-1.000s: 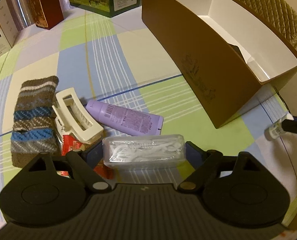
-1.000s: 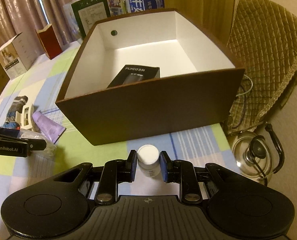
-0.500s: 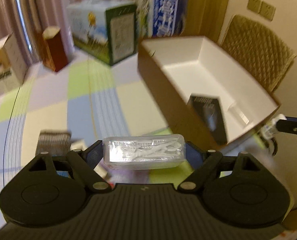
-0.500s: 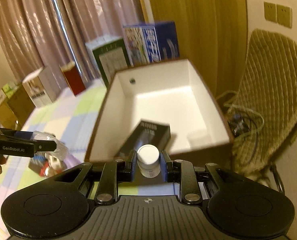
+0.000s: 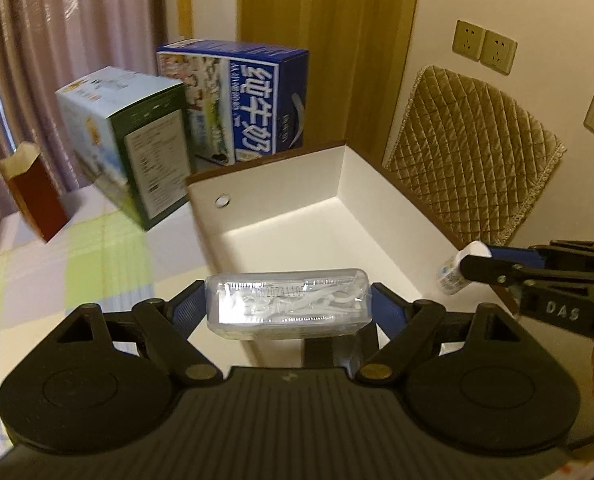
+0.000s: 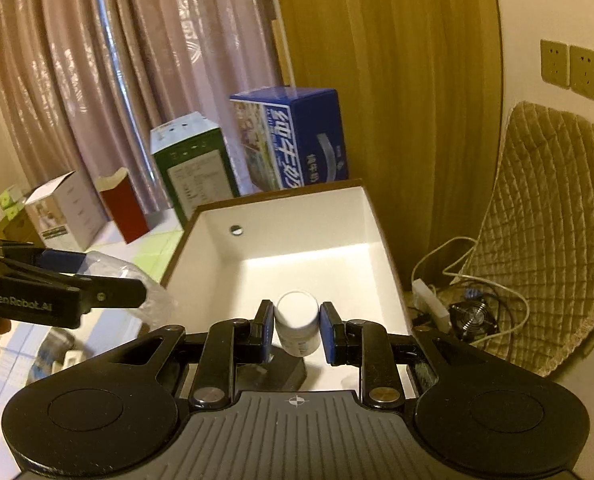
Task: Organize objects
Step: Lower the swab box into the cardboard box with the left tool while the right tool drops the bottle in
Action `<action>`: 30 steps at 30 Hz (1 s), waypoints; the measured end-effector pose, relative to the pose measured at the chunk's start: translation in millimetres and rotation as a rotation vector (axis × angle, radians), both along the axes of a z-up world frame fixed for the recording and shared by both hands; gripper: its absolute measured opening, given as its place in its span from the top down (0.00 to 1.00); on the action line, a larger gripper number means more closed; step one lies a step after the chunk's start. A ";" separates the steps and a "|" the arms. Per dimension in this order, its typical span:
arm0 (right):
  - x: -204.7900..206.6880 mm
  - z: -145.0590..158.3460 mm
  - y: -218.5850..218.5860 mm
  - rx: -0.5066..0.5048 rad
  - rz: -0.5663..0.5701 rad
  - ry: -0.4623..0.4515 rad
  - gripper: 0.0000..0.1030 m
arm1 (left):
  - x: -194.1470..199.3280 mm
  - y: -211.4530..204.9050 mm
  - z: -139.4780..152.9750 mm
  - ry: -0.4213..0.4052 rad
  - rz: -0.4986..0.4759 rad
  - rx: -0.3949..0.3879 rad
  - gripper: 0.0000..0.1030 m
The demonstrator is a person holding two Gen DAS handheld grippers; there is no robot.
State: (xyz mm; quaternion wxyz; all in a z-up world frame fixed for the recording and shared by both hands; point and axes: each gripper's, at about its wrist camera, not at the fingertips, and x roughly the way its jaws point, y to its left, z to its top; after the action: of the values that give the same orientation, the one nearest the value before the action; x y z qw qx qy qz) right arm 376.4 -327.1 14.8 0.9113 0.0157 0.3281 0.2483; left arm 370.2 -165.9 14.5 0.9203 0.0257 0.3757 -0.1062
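Checked tablecloth [image 5: 97, 248], floss-pick case [image 5: 287, 303] crosswise in left tool [image 5: 289, 312]

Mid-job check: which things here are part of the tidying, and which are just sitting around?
In play:
- clear floss-pick case, in left hand-held gripper
- white-capped bottle, in right hand-held gripper
- brown box

Bystanders:
- blue carton
- green carton
- red box
- quilted chair

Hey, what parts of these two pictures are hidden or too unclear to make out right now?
- Left wrist view: near floor of the box, hidden by the floss case in the left claw.
- Right wrist view: dark item in the box, mostly covered by the right claw and its white bottle.
- Bottle label: too small to read.
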 end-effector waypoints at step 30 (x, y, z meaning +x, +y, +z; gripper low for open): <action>97.7 -63.3 18.0 -0.123 0.027 0.082 0.79 | 123.2 -36.4 -81.9 0.183 -0.011 0.149 0.13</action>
State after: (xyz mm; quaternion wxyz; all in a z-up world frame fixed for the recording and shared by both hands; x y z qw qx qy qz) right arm 474.1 -309.1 -48.5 0.8930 -0.0346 0.3798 0.2390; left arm 493.4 -202.3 -67.4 0.8771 0.0863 0.4648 -0.0849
